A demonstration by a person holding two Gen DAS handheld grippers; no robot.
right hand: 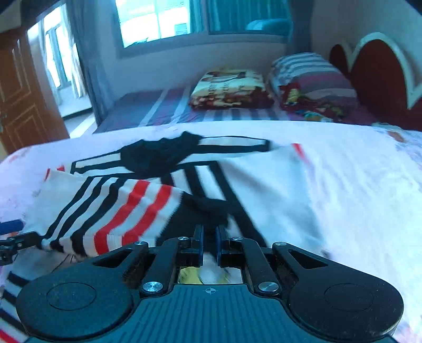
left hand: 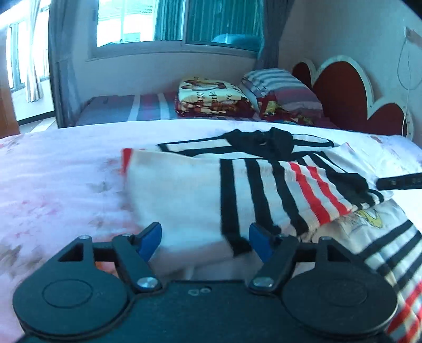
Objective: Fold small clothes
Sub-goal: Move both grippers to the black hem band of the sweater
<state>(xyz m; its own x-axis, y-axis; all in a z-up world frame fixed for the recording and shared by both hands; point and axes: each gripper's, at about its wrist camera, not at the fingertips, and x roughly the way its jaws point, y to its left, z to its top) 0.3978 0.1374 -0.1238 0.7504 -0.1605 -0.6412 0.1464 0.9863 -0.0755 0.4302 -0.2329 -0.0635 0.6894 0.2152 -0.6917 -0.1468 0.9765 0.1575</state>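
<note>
In the left wrist view, the left gripper has its jaws spread apart over the near white hem of the striped shirt, pressing nothing; the shirt lies on the pink bed, long axis running away toward its black collar. In the right wrist view, the right gripper has its jaws closed on a black-edged fold of the shirt, so this hand seems set to carry the fold.

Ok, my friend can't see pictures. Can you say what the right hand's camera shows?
The right gripper is shut, pinching part of a white top with black and red stripes that lies half folded on a pale pink bedsheet. Behind it are another bed with a folded blanket and a striped pillow, a window and a red heart-shaped headboard.
</note>
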